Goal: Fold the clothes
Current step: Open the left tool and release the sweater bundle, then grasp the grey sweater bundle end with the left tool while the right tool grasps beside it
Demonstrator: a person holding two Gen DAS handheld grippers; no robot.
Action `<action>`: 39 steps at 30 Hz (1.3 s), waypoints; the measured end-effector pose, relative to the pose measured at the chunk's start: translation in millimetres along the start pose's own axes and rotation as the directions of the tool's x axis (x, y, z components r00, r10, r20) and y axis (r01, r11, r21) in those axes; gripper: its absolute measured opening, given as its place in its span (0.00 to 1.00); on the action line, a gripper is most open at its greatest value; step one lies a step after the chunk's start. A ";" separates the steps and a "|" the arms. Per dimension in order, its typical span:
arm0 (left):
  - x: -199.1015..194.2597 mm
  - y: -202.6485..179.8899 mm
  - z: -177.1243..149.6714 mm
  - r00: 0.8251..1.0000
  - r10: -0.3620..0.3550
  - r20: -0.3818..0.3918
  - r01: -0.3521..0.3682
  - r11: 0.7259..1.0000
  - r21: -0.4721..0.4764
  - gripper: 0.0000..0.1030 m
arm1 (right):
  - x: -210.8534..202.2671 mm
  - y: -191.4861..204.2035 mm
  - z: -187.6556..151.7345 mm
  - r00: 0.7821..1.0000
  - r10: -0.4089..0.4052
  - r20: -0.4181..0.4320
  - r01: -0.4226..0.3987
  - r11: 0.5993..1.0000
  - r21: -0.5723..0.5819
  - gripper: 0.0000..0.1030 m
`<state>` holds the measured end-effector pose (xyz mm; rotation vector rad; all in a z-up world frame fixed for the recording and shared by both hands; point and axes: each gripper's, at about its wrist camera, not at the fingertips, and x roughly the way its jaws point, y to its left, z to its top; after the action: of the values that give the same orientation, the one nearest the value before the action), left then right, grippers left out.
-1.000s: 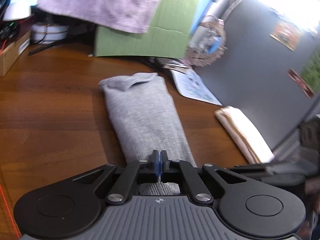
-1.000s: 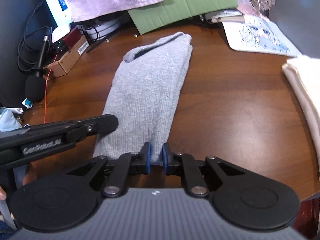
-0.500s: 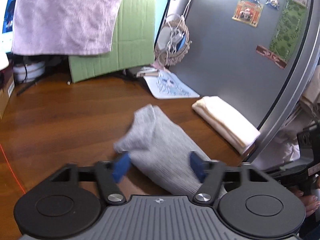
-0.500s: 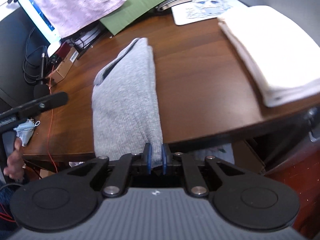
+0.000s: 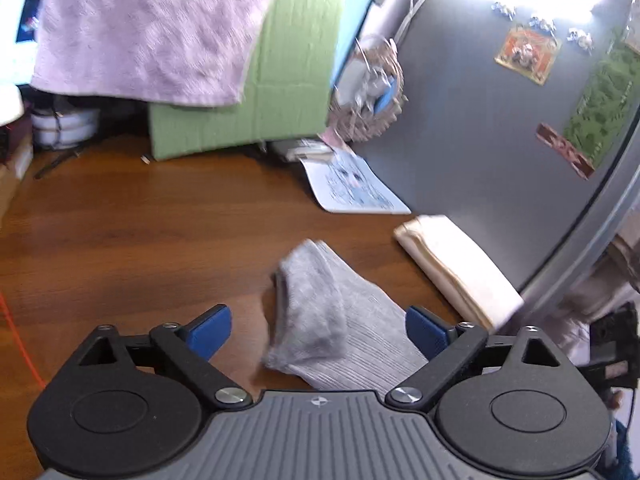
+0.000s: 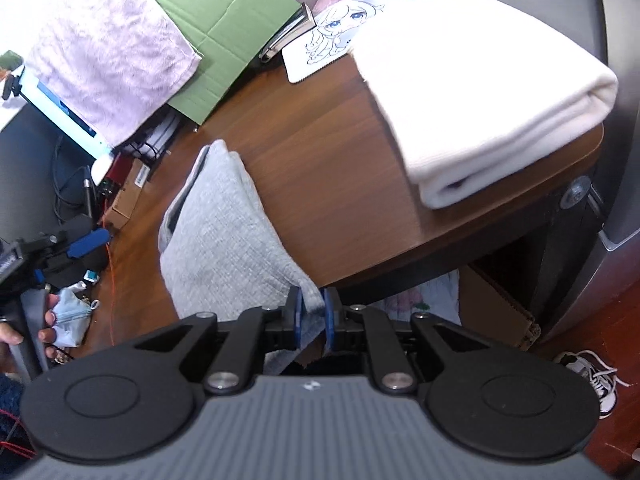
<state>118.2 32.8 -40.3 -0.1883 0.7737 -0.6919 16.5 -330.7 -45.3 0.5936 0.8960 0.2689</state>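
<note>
Left gripper (image 5: 318, 334) jaws opening wide; right gripper (image 6: 311, 314) apparently pinching cloth, jaws easing open.

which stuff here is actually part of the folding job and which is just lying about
Part of the job:
- grey garment, pinched by the right gripper
- left gripper, jaws opening, pads clear of the garment
- folded cream cloth

Lying about:
- green cardboard
- pink towel
- anime mat
- fridge magnets
</note>
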 end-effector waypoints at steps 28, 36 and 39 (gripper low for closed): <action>31.9 26.1 26.8 0.985 -0.165 -0.041 0.159 0.981 -0.109 0.92 | 69.7 -108.8 -29.5 0.826 0.547 0.133 -0.535 0.688 0.491 0.22; 53.5 28.7 31.4 0.976 -0.185 -0.118 0.170 0.978 -0.124 0.77 | 41.8 -107.1 -20.6 0.856 0.491 0.160 -0.510 0.750 0.422 0.13; 63.6 30.2 33.7 0.966 -0.230 -0.120 0.214 0.968 -0.130 0.77 | 22.7 -117.9 -16.9 0.878 0.442 0.185 -0.477 0.777 0.410 0.13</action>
<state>189.4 12.4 -65.1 -0.3411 0.9313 -0.8797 14.2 -409.4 -137.5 1.2541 0.7234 0.4855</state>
